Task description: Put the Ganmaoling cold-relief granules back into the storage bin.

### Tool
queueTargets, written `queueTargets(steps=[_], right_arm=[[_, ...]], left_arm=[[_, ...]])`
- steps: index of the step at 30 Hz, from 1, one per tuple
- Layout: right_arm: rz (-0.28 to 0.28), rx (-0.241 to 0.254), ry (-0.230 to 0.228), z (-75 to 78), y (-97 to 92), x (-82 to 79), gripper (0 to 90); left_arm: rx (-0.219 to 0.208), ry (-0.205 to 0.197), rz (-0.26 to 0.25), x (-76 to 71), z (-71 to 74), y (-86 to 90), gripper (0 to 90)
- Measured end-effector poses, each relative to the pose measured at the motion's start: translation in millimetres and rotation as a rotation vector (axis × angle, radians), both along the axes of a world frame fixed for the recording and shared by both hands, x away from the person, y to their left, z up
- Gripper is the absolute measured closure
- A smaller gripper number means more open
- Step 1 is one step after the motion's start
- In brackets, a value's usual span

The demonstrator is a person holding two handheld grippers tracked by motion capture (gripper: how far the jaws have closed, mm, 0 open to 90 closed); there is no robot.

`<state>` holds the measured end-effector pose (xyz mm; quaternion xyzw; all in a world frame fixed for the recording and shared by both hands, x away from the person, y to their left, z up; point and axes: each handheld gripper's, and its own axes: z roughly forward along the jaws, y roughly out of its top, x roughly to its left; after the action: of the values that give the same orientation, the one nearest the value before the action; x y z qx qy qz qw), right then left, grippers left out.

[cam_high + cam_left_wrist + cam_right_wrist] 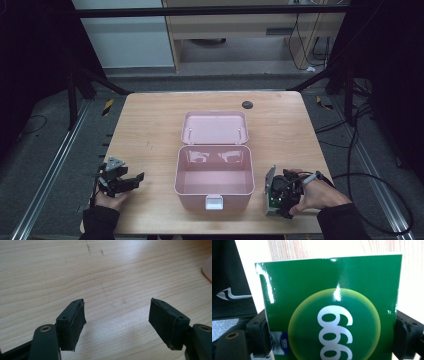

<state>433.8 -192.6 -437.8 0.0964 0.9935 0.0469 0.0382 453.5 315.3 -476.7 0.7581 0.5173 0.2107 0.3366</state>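
Pink plastic gives the landmark: a storage box [213, 177] sits open near the middle of the wooden table [150, 125], its lid [214, 127] laid back on the far side and its inside bare. Just beside the box's right wall, near its front corner, the right gripper [274, 197] has its jaws clamped on the two side edges of a glossy green packet [332, 312] (printed with a yellow disc and white numerals), and the right gripper view shows that packet upright between the pads. Well to the left of the box, the left gripper [117, 315] hangs over bare wood with its jaws spread and nothing between them. By my reading the pick-up is done and the lid is already open; what remains is to carry the packet over the box's rim, set it inside, and perhaps close the lid.
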Motion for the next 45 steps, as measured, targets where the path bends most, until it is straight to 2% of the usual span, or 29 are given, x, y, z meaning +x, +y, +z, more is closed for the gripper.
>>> queueTargets(steps=[15, 45], right_arm=[[-0.002, 0.008, 0.019, 8.9, -3.9, -1.6, 16.4], [-0.034, 0.078, -0.026, 75.6, -6.8, -3.1, 16.6]], left_arm=[[-0.001, 0.001, 0.002, 0.1, -0.1, -0.3, 28.2], [-0.002, 0.003, 0.003, 0.1, -0.3, -0.6, 28.2]])
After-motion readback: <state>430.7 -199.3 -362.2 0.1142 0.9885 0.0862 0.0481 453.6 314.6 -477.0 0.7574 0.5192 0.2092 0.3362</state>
